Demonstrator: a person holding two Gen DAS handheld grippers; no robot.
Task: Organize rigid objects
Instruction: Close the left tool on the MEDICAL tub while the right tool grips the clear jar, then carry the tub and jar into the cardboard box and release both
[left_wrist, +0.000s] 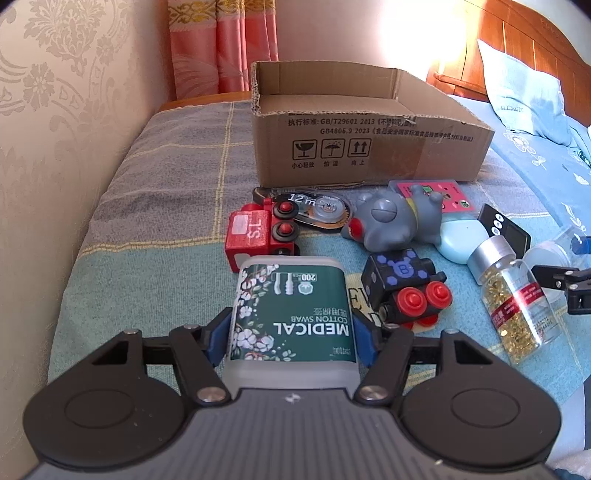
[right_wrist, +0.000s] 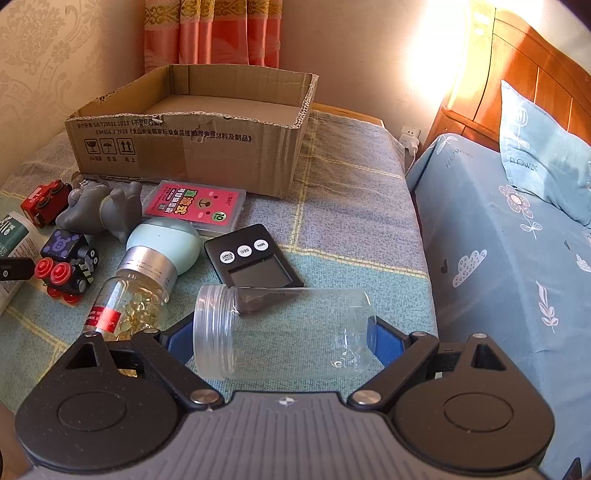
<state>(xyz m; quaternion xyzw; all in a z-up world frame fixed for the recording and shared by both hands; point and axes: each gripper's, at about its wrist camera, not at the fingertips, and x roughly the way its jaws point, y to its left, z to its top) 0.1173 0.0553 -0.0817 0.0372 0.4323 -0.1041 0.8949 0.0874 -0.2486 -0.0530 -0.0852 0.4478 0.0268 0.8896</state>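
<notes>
My left gripper is shut on a white box of medical cotton swabs with a green label, its blue pads pressing both long sides. The box lies on the checked blanket. My right gripper is shut on an empty clear plastic jar lying on its side; one pad sits at the threaded mouth, the other at the base. An open cardboard box stands behind the clutter and looks empty.
Between grippers and box lie a red toy wagon, a black-and-blue toy train, a grey rubber toy, correction tape, a pink card case, a black timer, a capsule bottle and a mint round case. A bed borders the right.
</notes>
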